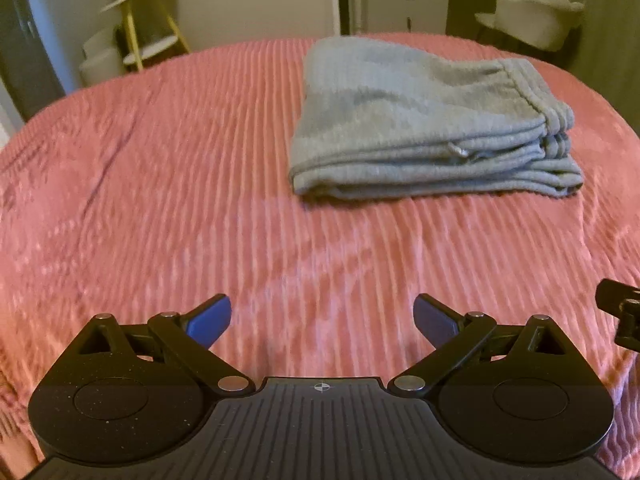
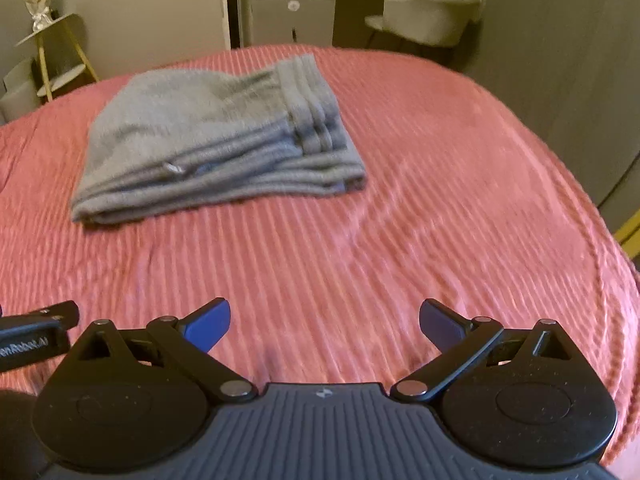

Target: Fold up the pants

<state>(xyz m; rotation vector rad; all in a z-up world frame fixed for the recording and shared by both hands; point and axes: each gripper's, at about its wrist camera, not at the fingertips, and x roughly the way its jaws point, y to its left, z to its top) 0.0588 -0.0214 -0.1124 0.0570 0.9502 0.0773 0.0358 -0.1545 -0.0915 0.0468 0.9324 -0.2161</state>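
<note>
The grey pants (image 1: 424, 124) lie folded in a thick stack on the pink ribbed bedspread (image 1: 180, 200). They also show in the right wrist view (image 2: 216, 144), ahead and to the left. My left gripper (image 1: 322, 318) is open and empty, held well back from the stack, which lies ahead and to its right. My right gripper (image 2: 324, 322) is open and empty, also well back from the pants. Part of the right gripper shows at the right edge of the left wrist view (image 1: 620, 312). Part of the left gripper shows at the left edge of the right wrist view (image 2: 36, 332).
The bedspread (image 2: 440, 200) covers the whole bed. Behind the bed stand a gold-legged side table (image 1: 144, 24), a grey cabinet (image 1: 404, 8) and a pale chair (image 1: 532, 16). A wall runs along the bed's right side (image 2: 560, 60).
</note>
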